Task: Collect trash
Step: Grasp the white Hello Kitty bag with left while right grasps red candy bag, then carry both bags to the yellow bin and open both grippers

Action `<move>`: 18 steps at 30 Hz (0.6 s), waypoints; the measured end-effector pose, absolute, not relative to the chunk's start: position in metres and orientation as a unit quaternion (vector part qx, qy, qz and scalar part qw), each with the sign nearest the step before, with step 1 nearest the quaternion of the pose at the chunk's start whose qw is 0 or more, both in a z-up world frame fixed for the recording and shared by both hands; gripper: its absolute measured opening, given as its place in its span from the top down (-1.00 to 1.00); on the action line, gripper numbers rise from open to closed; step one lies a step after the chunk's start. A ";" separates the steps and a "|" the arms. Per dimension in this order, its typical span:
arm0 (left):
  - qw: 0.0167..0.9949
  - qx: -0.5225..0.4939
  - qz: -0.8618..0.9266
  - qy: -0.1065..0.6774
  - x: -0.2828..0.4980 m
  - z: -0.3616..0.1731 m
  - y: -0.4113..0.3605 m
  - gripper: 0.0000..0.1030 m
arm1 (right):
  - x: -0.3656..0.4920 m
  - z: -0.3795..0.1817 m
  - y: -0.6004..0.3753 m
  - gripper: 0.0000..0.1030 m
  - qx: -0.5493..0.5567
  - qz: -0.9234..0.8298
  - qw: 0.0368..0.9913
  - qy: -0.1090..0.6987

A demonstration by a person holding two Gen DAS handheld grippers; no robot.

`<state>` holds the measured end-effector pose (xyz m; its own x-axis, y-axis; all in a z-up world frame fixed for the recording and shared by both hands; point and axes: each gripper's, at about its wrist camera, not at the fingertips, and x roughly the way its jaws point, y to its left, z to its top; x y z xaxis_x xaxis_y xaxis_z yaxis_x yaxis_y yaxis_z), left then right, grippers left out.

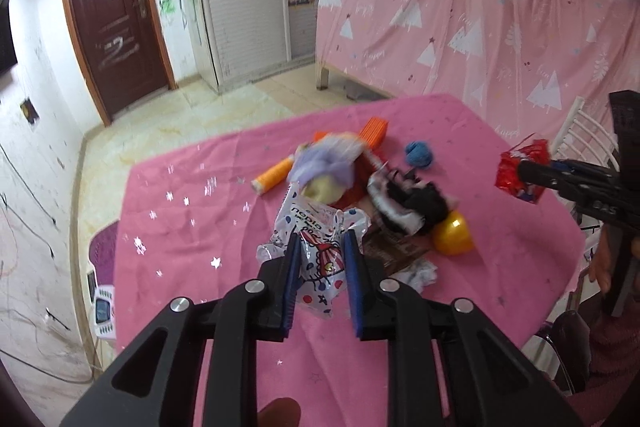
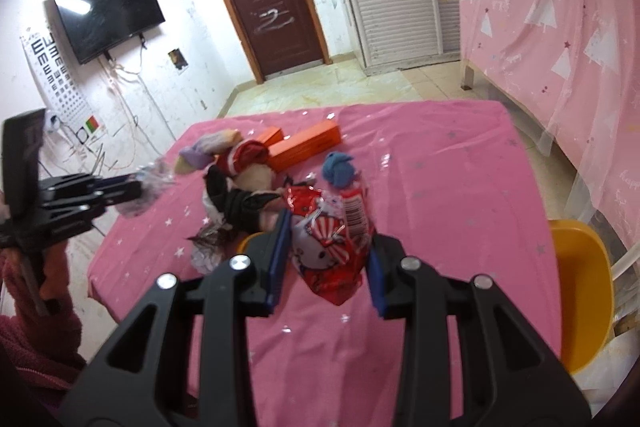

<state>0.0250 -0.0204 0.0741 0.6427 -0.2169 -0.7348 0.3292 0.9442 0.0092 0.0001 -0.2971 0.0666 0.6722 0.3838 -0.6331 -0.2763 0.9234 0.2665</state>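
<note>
My left gripper [image 1: 322, 243] is shut on a white dotted plastic wrapper [image 1: 316, 239] and holds it above the pink table [image 1: 192, 211]. It shows blurred in the right wrist view [image 2: 152, 183]. My right gripper [image 2: 326, 231] is shut on a red Hello Kitty wrapper [image 2: 332, 243], lifted over the table; it also shows in the left wrist view [image 1: 520, 171]. A crumpled brown wrapper [image 1: 392, 247] and a white scrap [image 1: 424, 273] lie on the cloth by a yellow ball [image 1: 454, 237].
A heap of toys sits mid-table: a black-and-white plush [image 1: 408, 203], a purple-haired doll [image 1: 324, 163], orange boxes [image 2: 304, 147], an orange tube [image 1: 272, 179], a blue yarn ball [image 2: 338, 169]. A yellow bin [image 2: 580, 291] stands right of the table.
</note>
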 end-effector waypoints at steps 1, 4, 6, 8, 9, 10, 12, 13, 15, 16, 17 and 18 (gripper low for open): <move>0.906 0.073 -0.155 0.386 0.022 0.082 -0.025 0.71 | -0.001 0.068 -0.300 0.37 0.078 0.179 0.912 0.360; 0.913 0.081 -0.164 0.365 0.016 0.098 -0.042 0.70 | -0.007 0.071 -0.308 0.37 0.083 0.171 0.916 0.352; 0.913 0.086 -0.176 0.358 0.014 0.104 -0.055 0.70 | -0.010 0.073 -0.315 0.37 0.086 0.166 0.918 0.348; 0.912 0.096 -0.187 0.353 0.012 0.109 -0.072 0.70 | -0.012 0.073 -0.323 0.37 0.089 0.158 0.921 0.345; 0.911 0.097 -0.193 0.352 0.012 0.110 -0.078 0.70 | -0.013 0.073 -0.327 0.37 0.091 0.155 0.922 0.343; 0.909 0.100 -0.200 0.352 0.013 0.112 -0.088 0.70 | -0.014 0.073 -0.333 0.37 0.094 0.150 0.923 0.342; 0.907 0.105 -0.211 0.349 0.013 0.114 -0.104 0.70 | -0.017 0.071 -0.344 0.37 0.098 0.139 0.925 0.340; 0.905 0.108 -0.219 0.349 0.014 0.115 -0.115 0.70 | -0.018 0.070 -0.351 0.37 0.102 0.133 0.926 0.339; 0.901 0.115 -0.230 0.349 0.015 0.116 -0.133 0.70 | -0.019 0.068 -0.364 0.37 0.107 0.123 0.927 0.338; 0.898 0.119 -0.237 0.350 0.016 0.116 -0.145 0.70 | -0.020 0.066 -0.371 0.37 0.110 0.117 0.927 0.338; 0.895 0.123 -0.244 0.352 0.017 0.115 -0.155 0.70 | -0.019 0.064 -0.379 0.37 0.113 0.110 0.928 0.339; 0.892 0.129 -0.252 0.353 0.018 0.114 -0.169 0.70 | -0.020 0.062 -0.386 0.37 0.116 0.103 0.928 0.339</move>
